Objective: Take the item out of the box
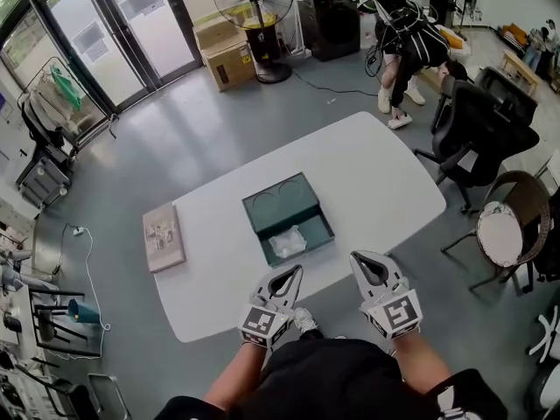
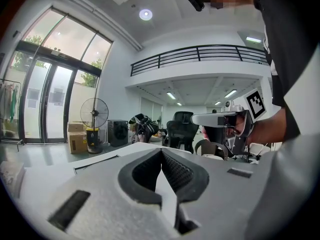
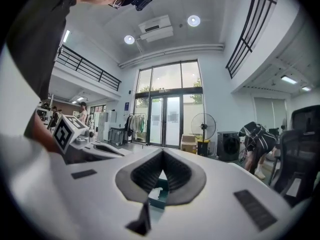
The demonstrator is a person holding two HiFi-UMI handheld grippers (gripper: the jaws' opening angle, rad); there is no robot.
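**Surface** (image 1: 376,182): white, with rounded corners; it carries two things.

**Box** (image 1: 322,221): dark green and open, at the middle of the surface, a little toward the near edge. The lid is laid back toward the far edge. Its long axis runs roughly along the near edge.

**Item** (image 1: 287,242): pale, in clear wrap, lying in the box's tray toward its left end. Not yet lifted.

**Tan book** (image 1: 163,236), or something like one: flat at the left edge, well apart from the box.

**Left tool** (image 1: 295,272): jaws pressed together with nothing between them. It is over the near edge, and the item lies just beyond its tip, slightly to the left.

**Right tool** (image 1: 358,257): jaws likewise together and empty. It is over the near edge, off the tray's right near corner, with the item ahead and well to the left.

**Judgement**: the left hand is nearer to the item. Either tool must spread its jaws before it can grasp.
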